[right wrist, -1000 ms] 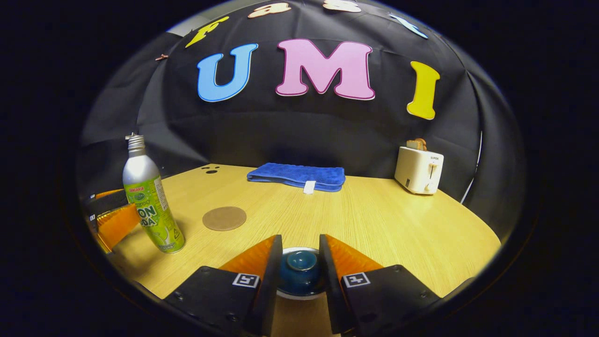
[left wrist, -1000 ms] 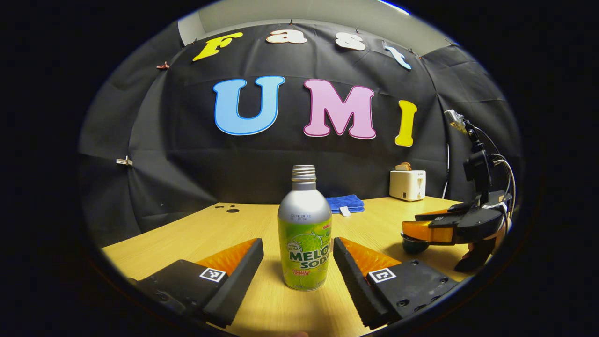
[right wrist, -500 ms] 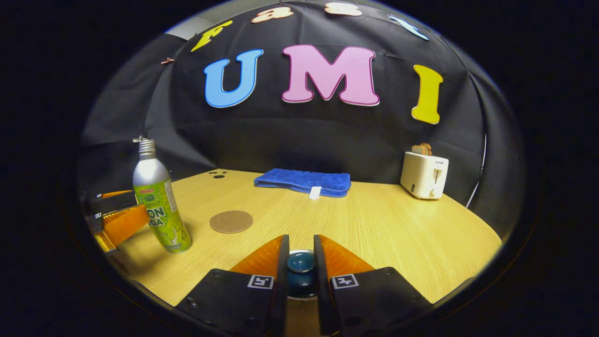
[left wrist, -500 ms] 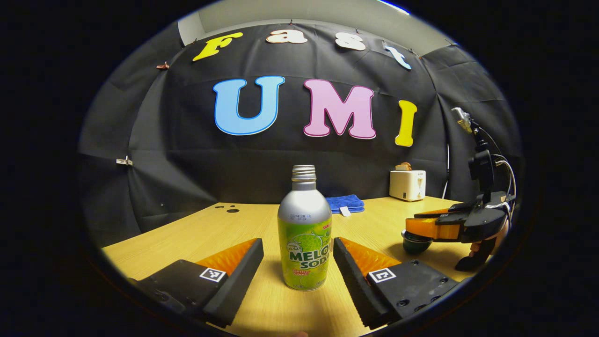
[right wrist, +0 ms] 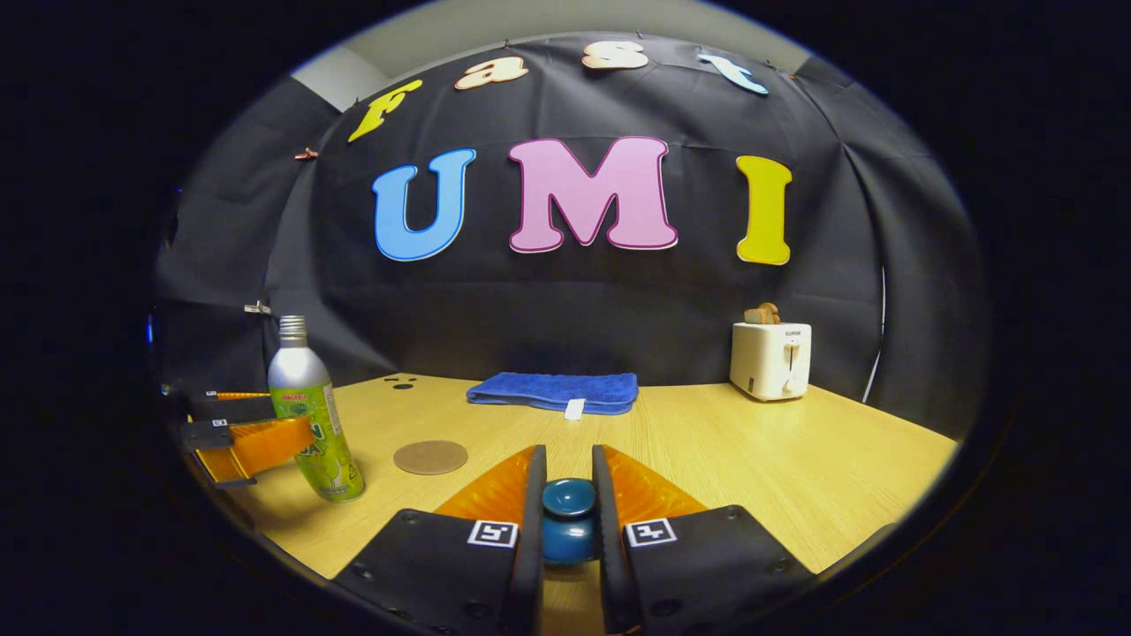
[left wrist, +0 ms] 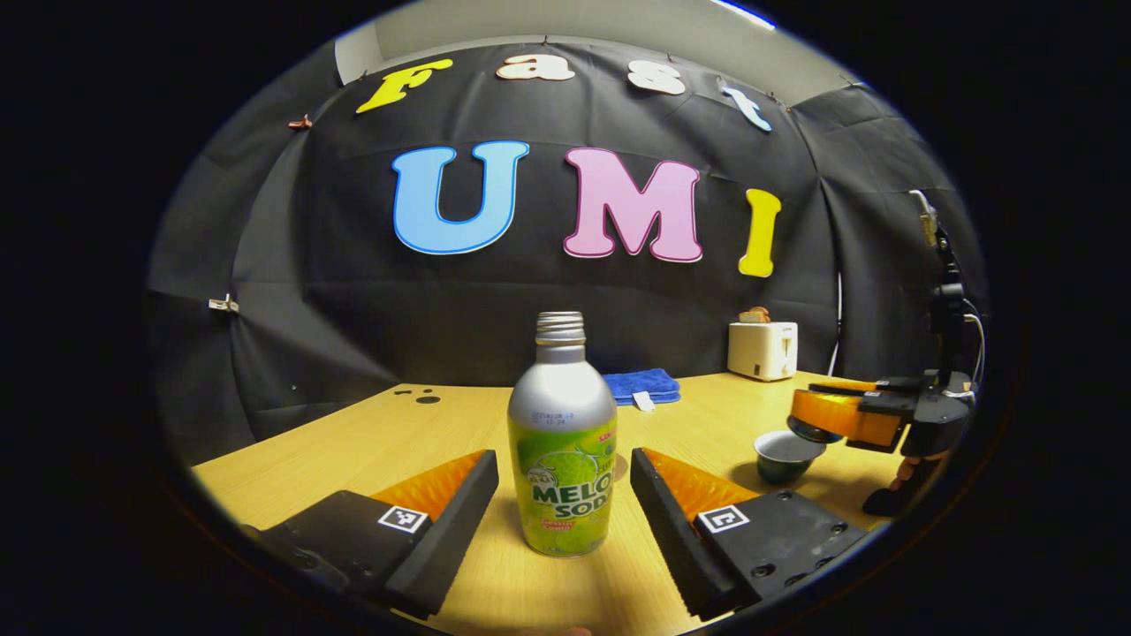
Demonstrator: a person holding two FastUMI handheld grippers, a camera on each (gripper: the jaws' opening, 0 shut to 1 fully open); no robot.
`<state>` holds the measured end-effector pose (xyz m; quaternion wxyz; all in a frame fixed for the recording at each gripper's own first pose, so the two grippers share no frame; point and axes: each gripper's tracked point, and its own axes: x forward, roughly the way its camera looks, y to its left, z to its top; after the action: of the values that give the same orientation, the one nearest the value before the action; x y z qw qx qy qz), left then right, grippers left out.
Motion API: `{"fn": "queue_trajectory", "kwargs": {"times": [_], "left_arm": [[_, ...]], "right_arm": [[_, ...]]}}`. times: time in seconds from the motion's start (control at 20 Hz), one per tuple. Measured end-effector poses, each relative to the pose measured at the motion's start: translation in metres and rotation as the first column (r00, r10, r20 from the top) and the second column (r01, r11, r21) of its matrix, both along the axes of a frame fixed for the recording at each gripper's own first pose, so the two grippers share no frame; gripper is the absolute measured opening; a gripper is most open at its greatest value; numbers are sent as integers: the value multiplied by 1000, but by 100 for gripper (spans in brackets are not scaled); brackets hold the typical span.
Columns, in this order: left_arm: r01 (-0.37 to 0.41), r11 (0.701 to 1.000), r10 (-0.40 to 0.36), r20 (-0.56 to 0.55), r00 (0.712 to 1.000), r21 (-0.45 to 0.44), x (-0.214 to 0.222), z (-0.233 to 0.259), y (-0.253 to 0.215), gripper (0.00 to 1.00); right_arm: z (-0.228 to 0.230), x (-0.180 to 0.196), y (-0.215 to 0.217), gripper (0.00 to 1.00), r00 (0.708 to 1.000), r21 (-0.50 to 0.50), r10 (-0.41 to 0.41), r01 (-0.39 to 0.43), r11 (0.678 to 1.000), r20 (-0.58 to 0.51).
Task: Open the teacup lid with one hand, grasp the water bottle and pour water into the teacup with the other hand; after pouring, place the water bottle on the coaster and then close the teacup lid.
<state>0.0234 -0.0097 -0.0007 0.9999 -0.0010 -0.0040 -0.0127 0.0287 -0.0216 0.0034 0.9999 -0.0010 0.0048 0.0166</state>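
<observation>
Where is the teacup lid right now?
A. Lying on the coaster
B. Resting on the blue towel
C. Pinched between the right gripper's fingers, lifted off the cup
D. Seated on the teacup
C: the right gripper is closed on the lid by its knob, and in the left gripper view the teacup stands open on the table below that gripper.

Handheld grippers: dark wedge-shaped bodies

Each left gripper [left wrist: 564, 481] finger mount carries a square black-and-white marker and small screws; the right gripper [right wrist: 568, 521] likewise; thin cables trail behind it.
</observation>
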Motion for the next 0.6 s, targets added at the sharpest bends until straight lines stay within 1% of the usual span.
{"fn": "queue_trajectory", "kwargs": {"times": [0.05,0.1,0.2,0.35,0.45,0.5,0.55,0.6], "left_arm": [[0,1000,0,0,1000,0,5,-1,-1,98],[-1,1000,1,0,1000,0,9,1,-1,95],[1,1000,-1,-2,1000,-1,19,0,-1,95],[23,1000,-23,0,1000,0,30,0,-4,95],[16,1000,-16,-1,1000,0,38,-1,0,95],[15,1000,-15,-1,1000,0,42,0,1,97],[19,1000,-19,-1,1000,0,47,0,0,92],[24,1000,-24,-2,1000,0,50,0,0,90]], "right_arm": [[1,-1,-2,30,1000,0,-1,1,1000,0],[1,-2,-4,30,1000,1,-4,4,1000,1],[1,-5,-9,30,1000,1,-12,12,1000,2],[2,-6,-19,30,1000,0,-24,24,1000,3],[2,-8,-29,30,999,0,-39,39,999,4],[3,-9,-35,30,999,0,-49,49,999,4],[2,-9,-40,30,998,0,-56,56,998,5],[3,-9,-43,30,998,-1,-59,59,998,5]]}}
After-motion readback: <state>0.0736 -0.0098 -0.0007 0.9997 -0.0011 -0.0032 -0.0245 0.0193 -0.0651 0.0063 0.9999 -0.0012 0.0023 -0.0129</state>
